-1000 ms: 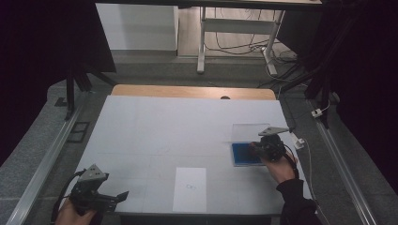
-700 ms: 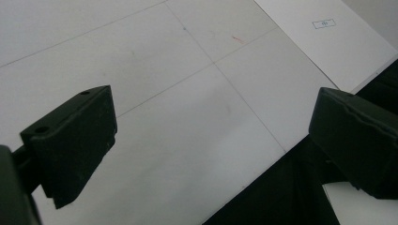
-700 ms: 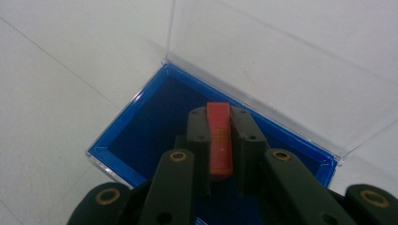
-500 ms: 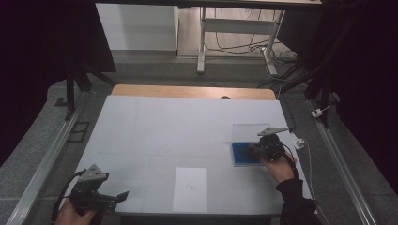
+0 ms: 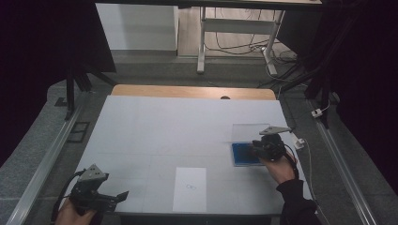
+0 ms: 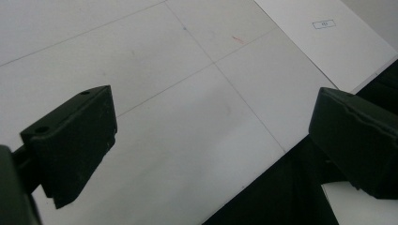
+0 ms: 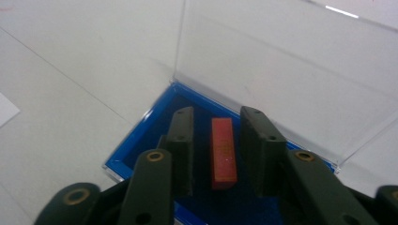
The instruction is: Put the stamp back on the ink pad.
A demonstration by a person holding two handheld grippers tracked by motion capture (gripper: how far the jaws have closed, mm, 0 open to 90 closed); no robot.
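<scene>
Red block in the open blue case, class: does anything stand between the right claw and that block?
Nothing visible does. The red block lies in the blue case, with the clear lid raised behind it. The right claw has just been opening; its jaws stand either side of the block, with gaps showing.

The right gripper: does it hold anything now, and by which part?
Nothing is held. The right gripper has just been opening; the red block lies between its jaws, untouched, in the blue case.

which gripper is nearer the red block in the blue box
Right. The right gripper sits over the blue box, its jaws just opened apart from the red block between them. The left gripper is far off at the table's near left corner.
</scene>
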